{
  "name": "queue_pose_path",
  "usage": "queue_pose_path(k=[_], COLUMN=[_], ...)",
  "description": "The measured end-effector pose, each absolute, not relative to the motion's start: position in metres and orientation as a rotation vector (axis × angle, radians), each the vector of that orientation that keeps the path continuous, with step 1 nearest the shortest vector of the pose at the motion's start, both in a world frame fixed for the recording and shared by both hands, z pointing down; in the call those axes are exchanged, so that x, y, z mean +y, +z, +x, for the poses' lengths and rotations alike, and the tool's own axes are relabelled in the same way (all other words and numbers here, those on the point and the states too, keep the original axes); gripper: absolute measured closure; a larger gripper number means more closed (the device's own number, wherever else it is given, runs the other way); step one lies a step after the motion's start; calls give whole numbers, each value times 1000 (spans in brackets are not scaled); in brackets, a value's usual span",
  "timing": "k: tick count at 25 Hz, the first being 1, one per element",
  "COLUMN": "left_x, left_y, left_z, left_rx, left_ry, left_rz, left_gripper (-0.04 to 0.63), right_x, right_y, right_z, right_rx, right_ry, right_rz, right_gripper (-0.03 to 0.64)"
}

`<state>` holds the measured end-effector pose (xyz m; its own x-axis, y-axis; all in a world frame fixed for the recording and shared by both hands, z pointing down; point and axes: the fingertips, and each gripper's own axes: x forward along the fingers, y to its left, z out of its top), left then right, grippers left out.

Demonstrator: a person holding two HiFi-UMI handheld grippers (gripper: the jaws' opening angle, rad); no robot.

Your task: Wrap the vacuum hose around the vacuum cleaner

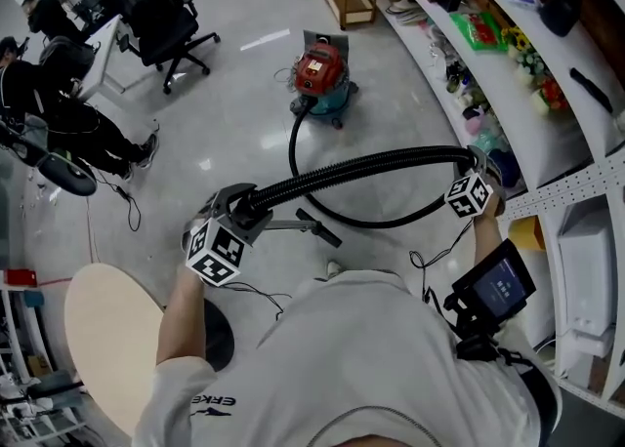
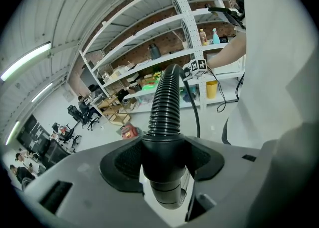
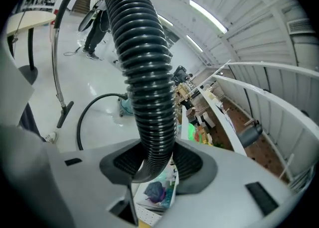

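- The vacuum hose [image 1: 361, 166] is held in the air in front of the person. Its smooth end cuff is pinched by the left claw [image 1: 237, 209] and its ribbed length is clamped by the right claw [image 1: 477, 164].
- Between the two claws the hose's long axis runs roughly level, from side to side, with a slight upward bow.
- From the right claw the hose drops in a wide loop onto the floor and is led back to the vacuum cleaner [image 1: 320, 74].
- The vacuum cleaner stands on the floor ahead of both claws, well apart from them. Neither is plainly nearer, so the held span is judged to need carrying forward before any wrapping.
- On the shirt [image 1: 322, 357], lettering that appears to read "ERKE" is seen. Print on the vacuum cleaner and on the small screen [image 1: 498, 289] is too small to be read.
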<state>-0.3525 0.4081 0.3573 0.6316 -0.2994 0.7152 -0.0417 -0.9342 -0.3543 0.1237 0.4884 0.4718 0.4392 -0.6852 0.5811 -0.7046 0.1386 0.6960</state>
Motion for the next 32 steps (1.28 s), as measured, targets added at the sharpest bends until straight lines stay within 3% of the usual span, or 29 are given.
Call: queue_pose_path(k=[10, 32], left_x=[361, 248], left_y=[374, 367], left_z=[-330, -191], left_rx=[283, 547], left_ry=[-1235, -1272], left_rz=[-2545, -2583], left_gripper=[370, 370], right_x=[409, 194], right_y=[423, 357], right_z=[172, 308], right_rx=[-1197, -1298], right_ry=[-138, -383], right_rz=[1528, 1445], right_gripper=[436, 436])
